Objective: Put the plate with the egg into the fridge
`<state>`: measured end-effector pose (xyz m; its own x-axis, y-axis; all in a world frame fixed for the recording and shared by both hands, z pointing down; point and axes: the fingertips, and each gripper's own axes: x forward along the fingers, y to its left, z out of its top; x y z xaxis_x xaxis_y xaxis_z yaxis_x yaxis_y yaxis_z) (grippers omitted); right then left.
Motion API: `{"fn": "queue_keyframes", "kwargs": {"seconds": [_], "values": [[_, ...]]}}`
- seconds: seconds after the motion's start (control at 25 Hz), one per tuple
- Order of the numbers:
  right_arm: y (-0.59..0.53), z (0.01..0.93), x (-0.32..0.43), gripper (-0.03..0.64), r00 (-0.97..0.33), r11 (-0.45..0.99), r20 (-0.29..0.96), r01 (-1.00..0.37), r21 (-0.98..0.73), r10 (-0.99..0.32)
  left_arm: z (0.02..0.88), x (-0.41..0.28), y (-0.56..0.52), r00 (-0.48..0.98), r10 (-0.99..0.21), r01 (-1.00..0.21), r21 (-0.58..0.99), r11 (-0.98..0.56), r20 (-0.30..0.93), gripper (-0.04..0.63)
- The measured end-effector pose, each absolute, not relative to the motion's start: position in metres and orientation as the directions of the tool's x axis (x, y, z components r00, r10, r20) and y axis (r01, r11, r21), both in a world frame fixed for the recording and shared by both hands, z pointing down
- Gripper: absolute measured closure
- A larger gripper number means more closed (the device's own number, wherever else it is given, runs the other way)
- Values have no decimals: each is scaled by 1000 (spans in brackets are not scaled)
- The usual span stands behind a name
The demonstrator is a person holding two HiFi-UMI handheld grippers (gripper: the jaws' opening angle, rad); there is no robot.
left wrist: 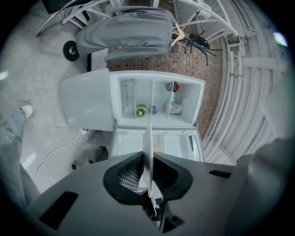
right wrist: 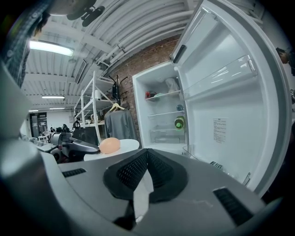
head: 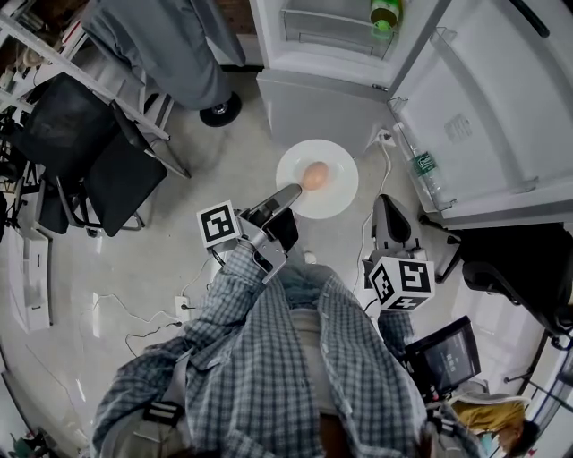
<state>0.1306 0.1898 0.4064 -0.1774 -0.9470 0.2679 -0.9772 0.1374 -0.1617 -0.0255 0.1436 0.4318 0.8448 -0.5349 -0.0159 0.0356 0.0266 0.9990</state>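
The fridge (head: 269, 27) has its upper compartment open, and the floor between it and the plate (head: 338, 192) is bare, so the straight way in is free. On the right, the open door (head: 501, 98) walls off that side, with 1 bottle (head: 425, 168) in its rack. The right gripper (head: 389, 224) hangs near it. Inside, a green bottle (right wrist: 179, 122) takes the hinge-side end of 1 shelf, and the rest of that shelf is bare. A bag (right wrist: 171, 85) and small items crowd the top shelf. A white cable (head: 383, 140) trails over the floor by the hinge. On the left, a black chair (head: 116, 174) and a grey garment (head: 170, 45) stand well apart from the path.
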Motion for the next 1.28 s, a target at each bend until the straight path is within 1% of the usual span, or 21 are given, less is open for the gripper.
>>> {"fn": "queue_keyframes", "kwargs": {"seconds": [0.2,0.36,0.52,0.72,1.28], "values": [[174,408,139,611,-150,105,262,-978,-178,-953,435,-21,125,850,-526,40,998,40,-13,558],[151,398,144,611,-137,104,237,-984,-148,-962,437,-21,99,855,-518,21,999,37,1,558],[125,402,148,611,-132,96,249,-984,-151,-959,438,-16,70,857,-515,25,999,37,-2,558],[88,402,144,611,-141,110,260,-985,-133,-955,438,-14,31,859,-512,21,999,35,0,558],[-4,386,122,611,-131,112,243,-990,-90,-961,433,-25,-59,864,-502,42,998,38,-17,558]]}}
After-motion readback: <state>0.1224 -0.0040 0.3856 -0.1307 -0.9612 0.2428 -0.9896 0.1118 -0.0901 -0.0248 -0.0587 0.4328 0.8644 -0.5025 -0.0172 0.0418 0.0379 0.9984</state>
